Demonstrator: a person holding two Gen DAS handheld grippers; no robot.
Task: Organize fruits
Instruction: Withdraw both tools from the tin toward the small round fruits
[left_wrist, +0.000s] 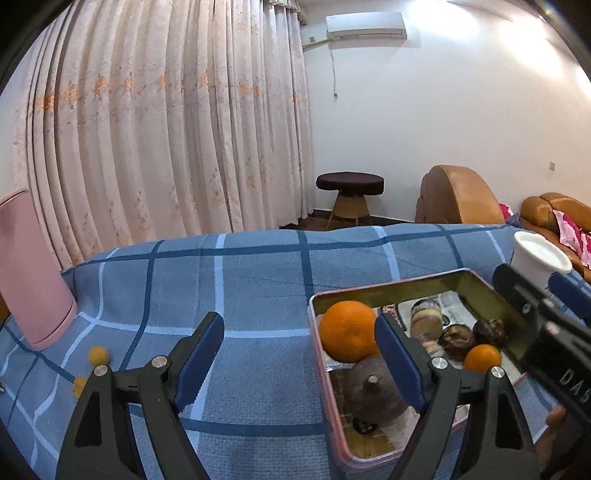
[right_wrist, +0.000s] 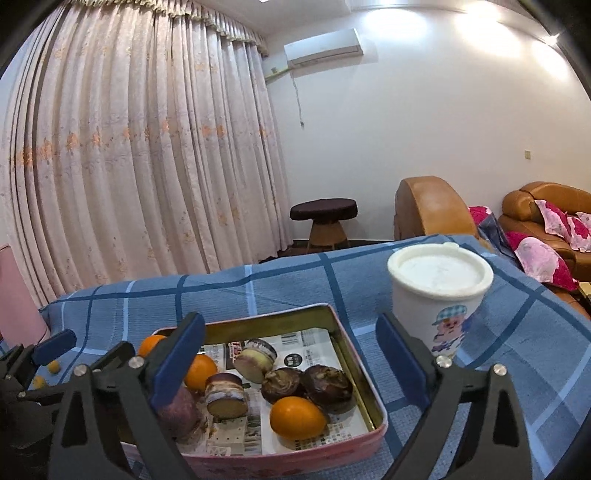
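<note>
1. Left gripper: jaws wide apart, nothing between the blue pads; it hangs over the blue checked cloth, just left of the tin tray. Its right finger overlaps the tray's near-left part in the left wrist view.
2. Right gripper: jaws wide apart, nothing clamped. It hangs over the tray, left finger above the tray's left side, right finger outside the tray's right wall, next to the white lidded cup.
3. The tray is a pink-sided metal tin with a gold inner wall and printed paper lining its floor.
4. Fruit in the tray: large orange at the far-left corner; small orange towards the right; in the right wrist view a third one, the front orange, lies near the front wall.
5. Also in the tray: two dark muffins side by side, two layered cake rolls, and a purple-brown lump at the near left; I can't tell what it is.
6. Outside the tray: two small yellow fruits on the cloth at far left, near a pink container, well apart from the tray.
7. The cup stands upright on the cloth, right of the tray, with a cartoon print on its side.
8. Background: pale curtain, round stool, brown sofa.
</note>
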